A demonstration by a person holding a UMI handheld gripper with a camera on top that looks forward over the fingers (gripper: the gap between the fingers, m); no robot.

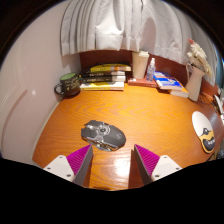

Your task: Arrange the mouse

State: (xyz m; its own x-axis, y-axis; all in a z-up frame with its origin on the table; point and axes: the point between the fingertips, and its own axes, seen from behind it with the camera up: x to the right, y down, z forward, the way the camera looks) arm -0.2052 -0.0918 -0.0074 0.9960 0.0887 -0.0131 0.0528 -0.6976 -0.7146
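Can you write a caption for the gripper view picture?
Open gripper hovering over a wooden desk, mouse just ahead.

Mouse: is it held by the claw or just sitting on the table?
Sitting on the table. The mouse lies just ahead of the open gripper, untouched.

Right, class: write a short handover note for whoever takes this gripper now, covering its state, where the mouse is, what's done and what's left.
Gripper: open, holding nothing, fingers apart above the wooden desk.
Mouse: lying on the desk just ahead of the fingers, nearer the left one, not touched.
Done: nothing that shows; the mouse is not gripped.
Left: close on the mouse and arrange it.
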